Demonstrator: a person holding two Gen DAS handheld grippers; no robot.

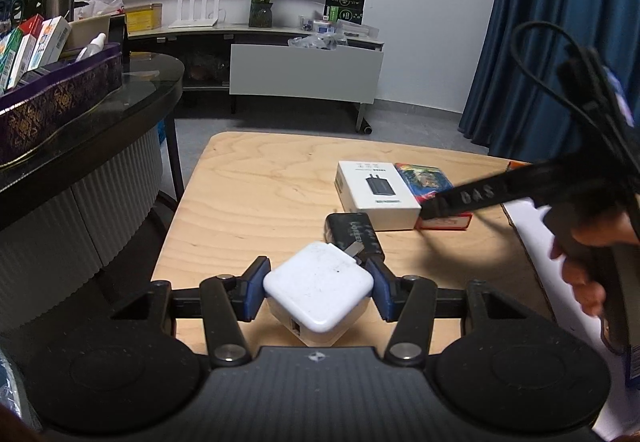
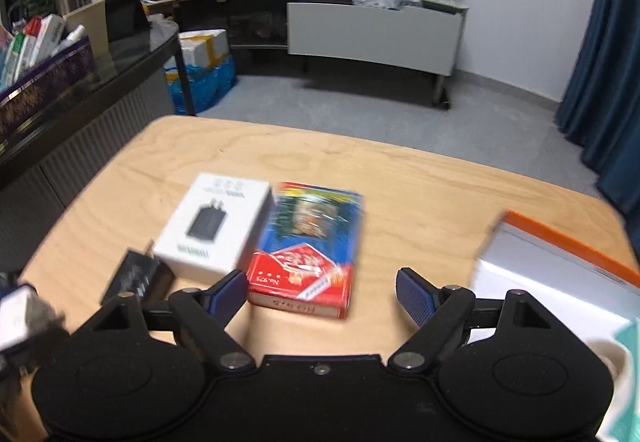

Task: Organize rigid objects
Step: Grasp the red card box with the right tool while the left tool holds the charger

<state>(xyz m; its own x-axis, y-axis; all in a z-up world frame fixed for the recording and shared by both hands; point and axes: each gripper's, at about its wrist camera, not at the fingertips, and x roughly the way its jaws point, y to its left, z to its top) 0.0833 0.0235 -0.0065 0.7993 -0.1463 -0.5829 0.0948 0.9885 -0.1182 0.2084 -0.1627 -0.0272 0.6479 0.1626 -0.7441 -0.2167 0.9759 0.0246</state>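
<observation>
Your left gripper (image 1: 318,288) is clamped on the white charger (image 1: 318,284), with the black charger (image 1: 354,236) just ahead on the table (image 1: 260,182). Your right gripper (image 2: 320,292) stands wide apart, the card pack (image 2: 310,248) just ahead between its fingers, the white box (image 2: 216,222) ahead-left.

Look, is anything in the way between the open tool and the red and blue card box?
Nothing visible. The right tool is open, and the card box lies on the wooden table right ahead of its fingers. The white charger box sits beside it, not in between.
</observation>
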